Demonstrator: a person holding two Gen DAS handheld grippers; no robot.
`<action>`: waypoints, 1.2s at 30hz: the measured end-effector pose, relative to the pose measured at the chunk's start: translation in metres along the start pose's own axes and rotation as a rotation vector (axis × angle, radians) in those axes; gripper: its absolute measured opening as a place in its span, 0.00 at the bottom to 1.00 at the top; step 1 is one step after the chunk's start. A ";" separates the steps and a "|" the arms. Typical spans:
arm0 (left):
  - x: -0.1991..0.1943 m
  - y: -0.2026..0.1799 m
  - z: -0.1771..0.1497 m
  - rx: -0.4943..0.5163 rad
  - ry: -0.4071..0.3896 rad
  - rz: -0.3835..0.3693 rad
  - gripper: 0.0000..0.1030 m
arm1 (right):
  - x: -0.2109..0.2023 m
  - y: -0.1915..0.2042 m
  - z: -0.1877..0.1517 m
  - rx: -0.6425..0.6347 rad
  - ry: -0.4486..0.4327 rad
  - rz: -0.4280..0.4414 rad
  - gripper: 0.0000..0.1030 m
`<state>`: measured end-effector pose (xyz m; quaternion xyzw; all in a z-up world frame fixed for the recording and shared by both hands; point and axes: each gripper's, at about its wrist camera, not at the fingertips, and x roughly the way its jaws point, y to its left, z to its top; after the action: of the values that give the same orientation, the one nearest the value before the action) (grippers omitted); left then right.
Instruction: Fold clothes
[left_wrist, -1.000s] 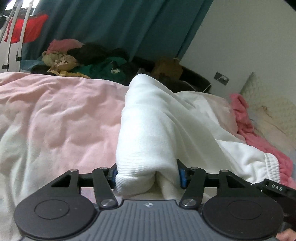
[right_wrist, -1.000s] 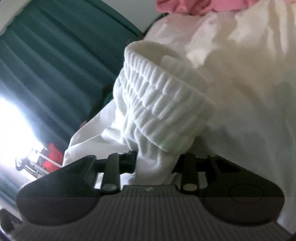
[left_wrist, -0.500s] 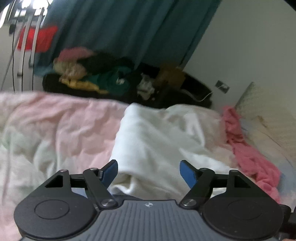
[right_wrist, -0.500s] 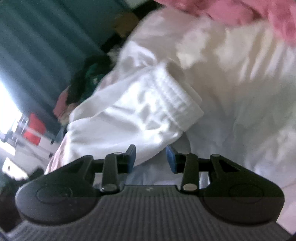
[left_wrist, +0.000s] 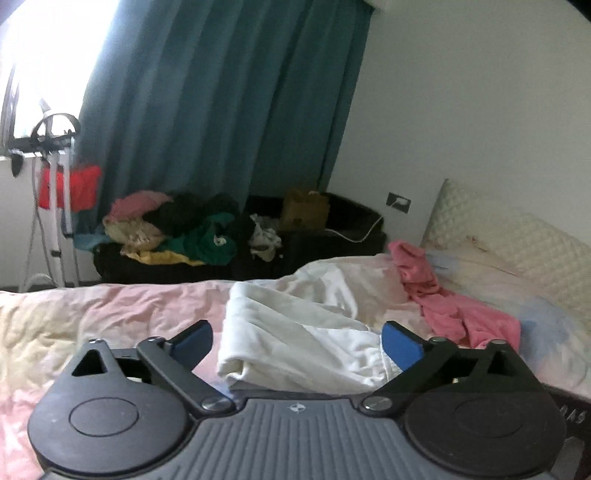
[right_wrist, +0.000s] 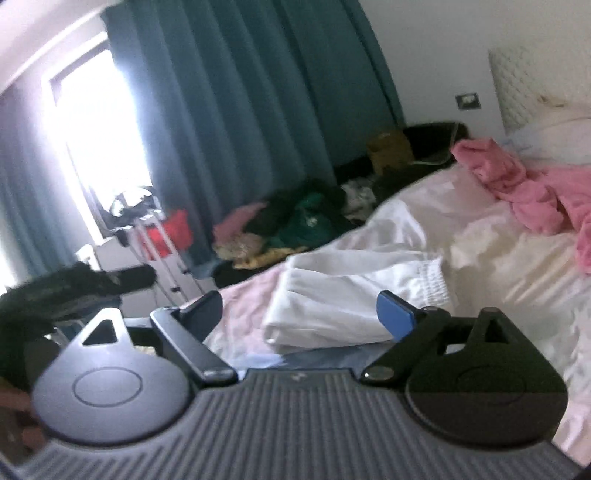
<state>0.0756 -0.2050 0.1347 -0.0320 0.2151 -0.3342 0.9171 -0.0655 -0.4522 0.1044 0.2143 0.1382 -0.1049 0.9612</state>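
So a second ago both claws were clamped on the white garment (left_wrist: 295, 343), the left one pinching a folded edge and the right one bunched up in the ribbed waistband. Now both have let go and pulled back. The left gripper (left_wrist: 297, 341) has its blue pads spread wide with nothing between them, and the right gripper (right_wrist: 301, 314) is just as wide and empty too. The white garment is lying folded on the pink bedspread (left_wrist: 110, 314), just ahead of both claws, with its elastic waistband (right_wrist: 434, 278) toward the pillow side. Half a second ago the claws were already open but closer in. A pink garment (left_wrist: 443, 295) sits crumpled further up the bed, near the pillow (left_wrist: 517, 240).
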 end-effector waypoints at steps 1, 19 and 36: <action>-0.012 -0.001 -0.004 0.000 -0.010 0.003 0.99 | -0.010 0.006 -0.002 0.008 -0.006 0.006 0.89; -0.149 0.012 -0.072 0.089 -0.147 0.079 1.00 | -0.064 0.056 -0.073 -0.174 -0.082 -0.029 0.89; -0.132 0.025 -0.100 0.152 -0.141 0.091 1.00 | -0.018 0.048 -0.112 -0.184 -0.030 -0.115 0.89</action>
<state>-0.0419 -0.0943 0.0883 0.0239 0.1255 -0.3043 0.9440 -0.0953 -0.3578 0.0306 0.1153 0.1448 -0.1502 0.9712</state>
